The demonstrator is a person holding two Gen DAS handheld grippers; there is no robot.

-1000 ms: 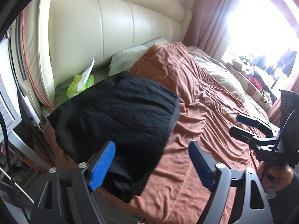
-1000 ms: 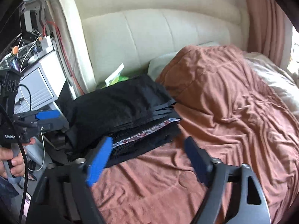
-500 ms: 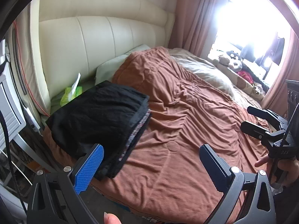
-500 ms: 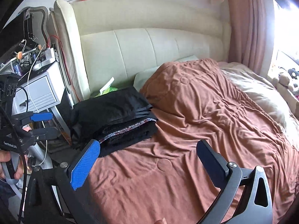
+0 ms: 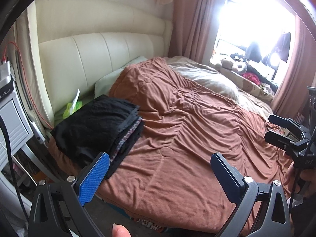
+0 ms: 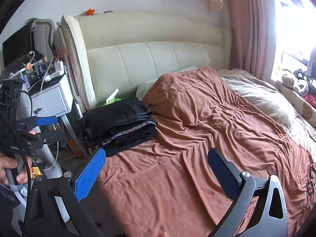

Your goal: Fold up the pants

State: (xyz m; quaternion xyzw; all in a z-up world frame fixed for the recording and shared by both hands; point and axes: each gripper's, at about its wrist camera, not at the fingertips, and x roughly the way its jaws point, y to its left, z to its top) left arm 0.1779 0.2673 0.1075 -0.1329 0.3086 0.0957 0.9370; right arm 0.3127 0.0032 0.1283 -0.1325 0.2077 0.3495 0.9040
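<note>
Folded black fabric pants [image 5: 94,126] stacked at 9 o'clock on rumpled brown bedspread [image 5: 187,138]. Left gripper [image 5: 158,169] and right gripper [image 6: 156,167] spread, empty, apart from pile. Folding judged complete; next, withdrawal only.

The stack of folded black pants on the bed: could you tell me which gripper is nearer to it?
Left. The left gripper hovers open at the bed's edge with the folded black pants just beyond its blue pad. The right gripper is also open but farther along the brown bedspread, away from the stack.
</note>
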